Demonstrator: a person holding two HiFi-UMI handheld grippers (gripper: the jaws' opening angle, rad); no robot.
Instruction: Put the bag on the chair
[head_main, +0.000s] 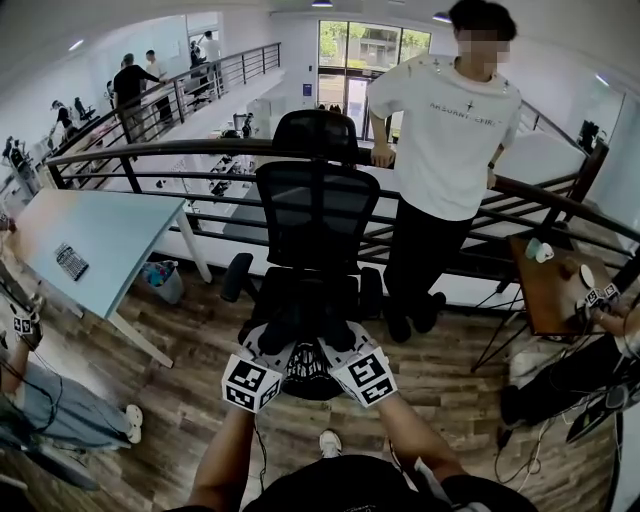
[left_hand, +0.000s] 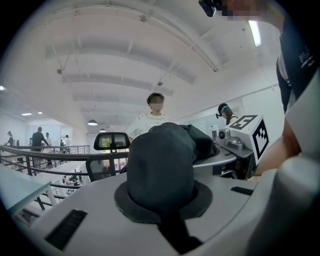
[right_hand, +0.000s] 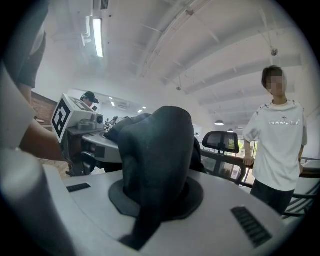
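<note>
Black mesh office chair (head_main: 315, 215) sits at frame centre in the head view, with the headrest up top and the seat facing the camera. The railing (head_main: 150, 150) runs behind it. A person in a white T-shirt (head_main: 450, 130) leans on the railing, upper right. A pale table (head_main: 100, 240) is at left.

The black fabric bag (head_main: 305, 368) is at bottom centre, slung between the two grippers. It looks to be at the front edge of the chair seat (head_main: 310, 300). I can't tell whether it touches the seat; I'd say it isn't set down yet.

Left gripper (head_main: 268, 350): its own view shows the jaws clenched on a bunched wad of bag cloth. Right gripper (head_main: 345, 348): same, pinched tight on dark fabric, with a fold trailing down over the jaw body.

Handling, my read:
- The bag is soft and limp, and it crumples wherever it's pinched.
- It sags between the two holds and won't keep its shape.
- It looks light, though the contents are unknown.
- The cloth isn't slippery and isn't fragile.
- Gripping the gathered top fabric at two spread points, as now, works.
- Expect it to slump on release, so get it well over the seat first.
</note>
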